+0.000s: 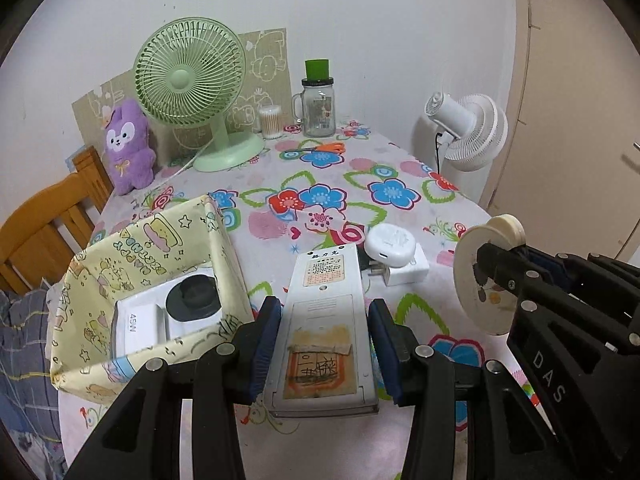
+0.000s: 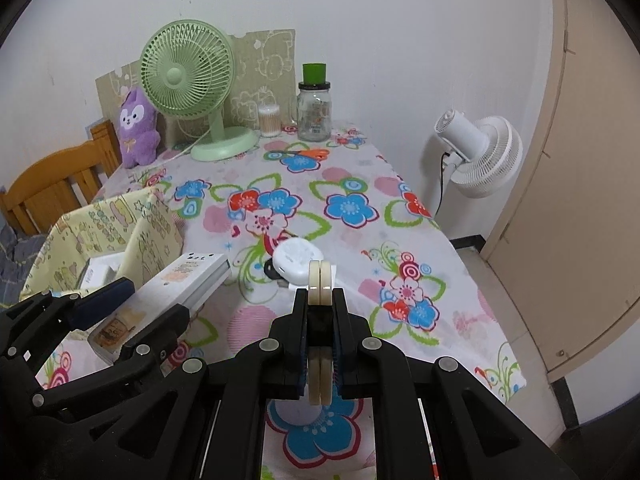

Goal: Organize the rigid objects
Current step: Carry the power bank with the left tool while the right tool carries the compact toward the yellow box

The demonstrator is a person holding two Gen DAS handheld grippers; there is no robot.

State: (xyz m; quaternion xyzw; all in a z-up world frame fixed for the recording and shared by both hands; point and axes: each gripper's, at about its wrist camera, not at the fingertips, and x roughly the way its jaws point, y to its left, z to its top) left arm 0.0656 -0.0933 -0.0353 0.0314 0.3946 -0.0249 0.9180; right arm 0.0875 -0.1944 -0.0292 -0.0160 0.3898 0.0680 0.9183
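Note:
My left gripper (image 1: pixel 322 336) is shut on a white remote control (image 1: pixel 324 320), back side up with a taped paper label, held above the table beside a yellow cartoon-print fabric bin (image 1: pixel 120 256). The bin holds a white box with a black round part (image 1: pixel 192 300). The remote also shows in the right wrist view (image 2: pixel 172 288). My right gripper (image 2: pixel 320 308) is shut on a cream round disc-shaped object (image 2: pixel 320 280), held upright; it shows at the right of the left wrist view (image 1: pixel 480 276). A white round device (image 1: pixel 390 246) and a white plug adapter (image 1: pixel 404 270) lie on the table.
The table has a floral cloth (image 2: pixel 352 208). At the back stand a green fan (image 1: pixel 188 80), a purple plush (image 1: pixel 128 148), a cotton swab tub (image 1: pixel 271 122), a glass jar with green lid (image 1: pixel 318 108) and orange scissors (image 1: pixel 324 148). A white fan (image 2: pixel 480 152) stands right; a wooden chair (image 1: pixel 44 232) left.

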